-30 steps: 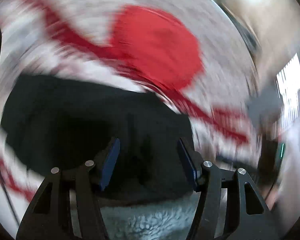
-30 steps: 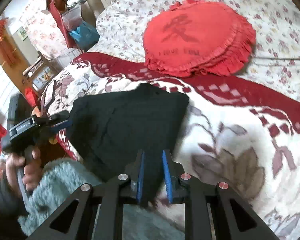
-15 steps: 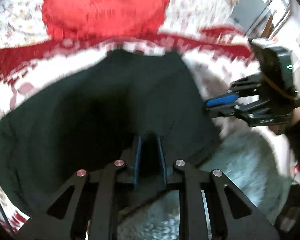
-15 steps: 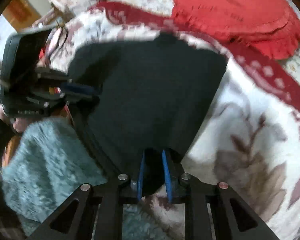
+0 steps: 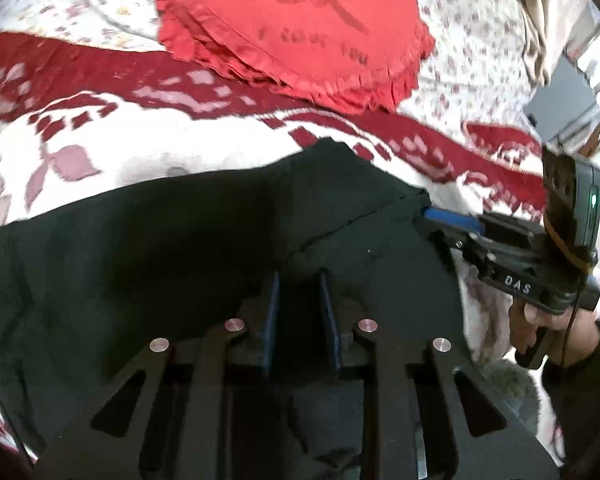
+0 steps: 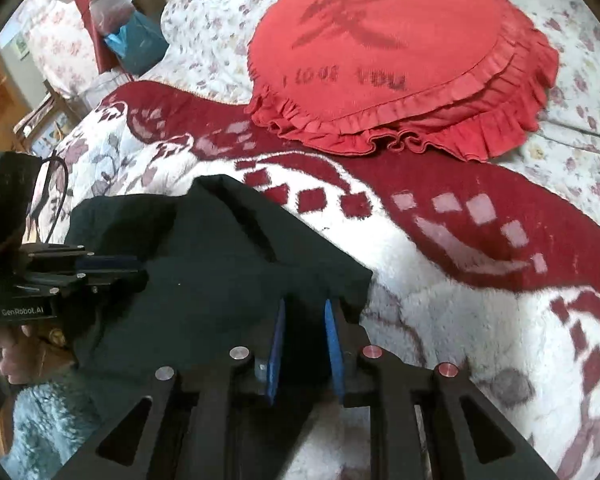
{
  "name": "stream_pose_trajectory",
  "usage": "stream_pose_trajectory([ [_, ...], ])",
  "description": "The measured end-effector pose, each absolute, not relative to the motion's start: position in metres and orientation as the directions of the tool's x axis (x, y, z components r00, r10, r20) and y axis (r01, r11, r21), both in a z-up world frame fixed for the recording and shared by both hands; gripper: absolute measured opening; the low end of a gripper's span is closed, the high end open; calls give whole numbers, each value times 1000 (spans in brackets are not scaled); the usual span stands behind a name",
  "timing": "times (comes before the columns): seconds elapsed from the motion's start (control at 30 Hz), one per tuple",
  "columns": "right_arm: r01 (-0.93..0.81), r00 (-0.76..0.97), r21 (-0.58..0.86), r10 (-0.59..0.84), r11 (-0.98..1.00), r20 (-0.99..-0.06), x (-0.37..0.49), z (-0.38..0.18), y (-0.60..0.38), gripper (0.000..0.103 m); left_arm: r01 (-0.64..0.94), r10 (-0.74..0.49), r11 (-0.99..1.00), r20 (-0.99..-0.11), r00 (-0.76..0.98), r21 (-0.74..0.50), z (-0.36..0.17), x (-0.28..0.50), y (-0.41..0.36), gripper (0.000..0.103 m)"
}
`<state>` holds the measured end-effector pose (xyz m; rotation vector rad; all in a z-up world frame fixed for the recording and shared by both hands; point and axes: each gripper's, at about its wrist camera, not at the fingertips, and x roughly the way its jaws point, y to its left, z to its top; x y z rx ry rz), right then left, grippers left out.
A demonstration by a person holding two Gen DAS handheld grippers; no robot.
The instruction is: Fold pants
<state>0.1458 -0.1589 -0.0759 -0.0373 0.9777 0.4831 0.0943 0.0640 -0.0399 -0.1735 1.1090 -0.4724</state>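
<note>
The black pants (image 5: 180, 248) lie partly folded on a red-and-white blanket on the bed; they also show in the right wrist view (image 6: 220, 264). My left gripper (image 5: 298, 280) is shut on the near edge of the pants, with black cloth between its blue pads. My right gripper (image 6: 304, 304) is shut on the pants' right near corner. Each gripper shows in the other's view, the right one (image 5: 440, 216) at the cloth's right edge, the left one (image 6: 112, 264) at its left edge.
A round red frilled cushion (image 6: 400, 56) lies beyond the pants on the floral bedsheet (image 6: 580, 92). The red-and-white blanket (image 6: 480, 300) spreads to the right. A grey-blue fluffy cover (image 6: 40, 420) sits at the near left. Boxes and bags (image 6: 128, 36) stand at the far left.
Both grippers, holding the pants' near edge, have carried it forward over the rest of the cloth. The left gripper was open a second ago and has since shut on the pants.
</note>
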Motion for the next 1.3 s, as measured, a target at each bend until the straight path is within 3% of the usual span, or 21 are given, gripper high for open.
stream_pose_trajectory([
  [0.1,-400,498,201,396,894,-771,123,-52,-168,18,192,-484,873,-747,456,-448,-23,73,109,25],
  [0.17,-394,527,258,447,882,-723,101,-36,-181,20,140,-503,849,-698,510,-510,-16,55,143,35],
  [0.23,-359,538,300,459,884,-707,85,-31,-190,20,63,-493,821,-648,580,-568,-14,26,186,54],
  [0.33,-322,538,411,522,853,-662,57,-41,-205,21,-71,-476,714,-559,679,-696,-30,-24,253,64],
  [0.53,-157,586,538,517,828,-624,39,-57,-232,21,-289,-476,395,-463,748,-872,-95,-67,319,65],
  [0.7,-108,549,554,514,826,-659,46,-66,-238,21,-248,-566,301,-382,731,-921,-121,-54,297,66],
  [1.07,-102,541,507,475,856,-694,46,-68,-233,20,-190,-542,222,-283,791,-956,-140,-31,297,66],
  [1.1,-102,540,505,475,857,-695,47,-68,-233,21,-184,-539,220,-277,796,-958,-141,-33,298,65],
  [1.17,-103,537,503,474,858,-698,47,-69,-233,21,-195,-522,229,-290,802,-954,-144,-36,298,53],
  [1.23,-102,536,505,475,857,-698,47,-69,-233,21,-255,-496,258,-354,793,-932,-146,-38,297,22],
  [1.3,-101,532,509,478,855,-698,47,-69,-234,21,-285,-490,268,-384,782,-920,-147,-40,297,17],
])
